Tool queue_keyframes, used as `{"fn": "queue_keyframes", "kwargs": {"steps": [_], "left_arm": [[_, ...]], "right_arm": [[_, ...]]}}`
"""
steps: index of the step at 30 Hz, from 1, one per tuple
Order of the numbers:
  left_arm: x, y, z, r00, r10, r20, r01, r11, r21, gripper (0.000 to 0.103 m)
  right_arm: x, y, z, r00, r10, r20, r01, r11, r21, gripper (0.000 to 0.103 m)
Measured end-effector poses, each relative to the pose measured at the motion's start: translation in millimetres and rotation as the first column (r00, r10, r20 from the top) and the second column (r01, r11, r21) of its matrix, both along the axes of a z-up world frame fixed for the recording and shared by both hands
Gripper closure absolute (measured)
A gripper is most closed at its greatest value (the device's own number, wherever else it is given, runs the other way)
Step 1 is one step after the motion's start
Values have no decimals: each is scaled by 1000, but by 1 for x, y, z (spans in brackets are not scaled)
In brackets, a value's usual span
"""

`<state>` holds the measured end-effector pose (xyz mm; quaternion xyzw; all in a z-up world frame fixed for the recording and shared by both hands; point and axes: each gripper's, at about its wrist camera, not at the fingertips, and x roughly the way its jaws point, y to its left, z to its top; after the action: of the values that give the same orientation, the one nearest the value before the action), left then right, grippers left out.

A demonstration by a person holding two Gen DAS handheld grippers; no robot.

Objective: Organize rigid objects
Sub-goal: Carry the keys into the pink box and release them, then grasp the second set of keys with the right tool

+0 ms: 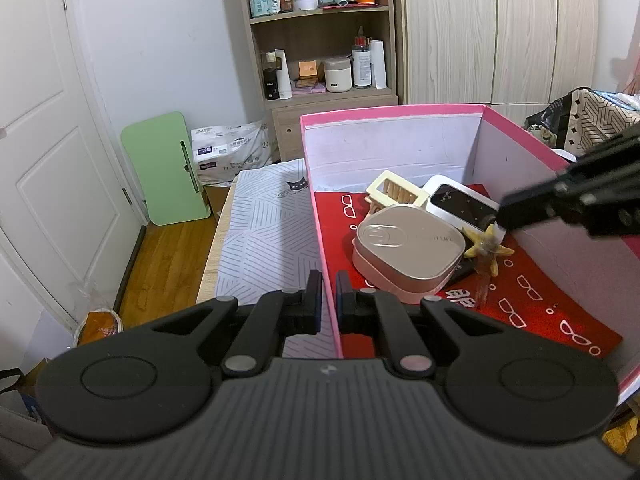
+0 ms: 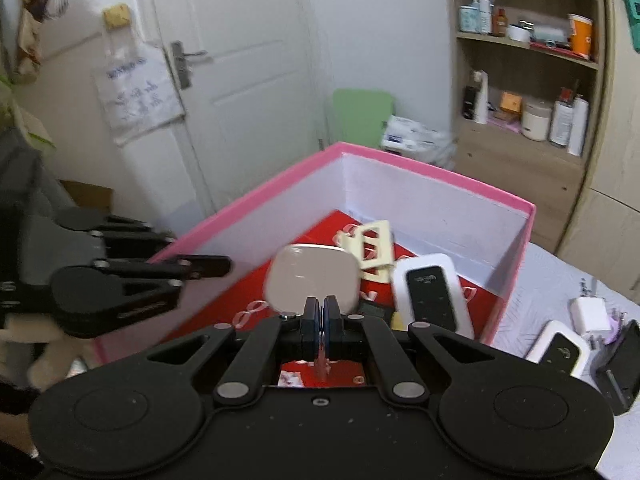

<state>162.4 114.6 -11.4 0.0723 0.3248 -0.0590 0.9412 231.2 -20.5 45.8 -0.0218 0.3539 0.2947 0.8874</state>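
Room: bedroom corner with a white door, a wooden shelf unit of bottles and jars, a pale wardrobe, and a green board leaning on the wall.
Surface: table under a white cloth with grey line patterns; wood floor below on the left.
Box: pink-rimmed cardboard box with white inner walls and a red liner printed with white glasses.
Box contents: rounded champagne-coloured case near the middle; cream hair claw clip behind it, touching; white device with a black face to its right; yellow starfish just beside the case, under the right gripper's tip.
Left gripper: jaws clamped on the box's near left wall, one finger outside and one inside.
Right gripper: reaches over the box interior; its blue pads are nearly together, and something thin and clear seems to sit between them, though blur keeps me from telling whether it is pinched.
Outside the box: second white device with a black face, a white charger and a dark object, on the cloth to the right.
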Motion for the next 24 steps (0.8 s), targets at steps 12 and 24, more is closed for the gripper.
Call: {"fn": "queue_keyframes", "kwargs": {"steps": [12,24], "left_arm": [[0,0,0,1000,-1,0,1,1000,5,97],[0,0,0,1000,-1,0,1,1000,6,97]], "right_arm": [[-30,-78,38,982,-185,37,173,964,204,58],[-45,-162,11,885,-465,-21,465,882,76,49]]}}
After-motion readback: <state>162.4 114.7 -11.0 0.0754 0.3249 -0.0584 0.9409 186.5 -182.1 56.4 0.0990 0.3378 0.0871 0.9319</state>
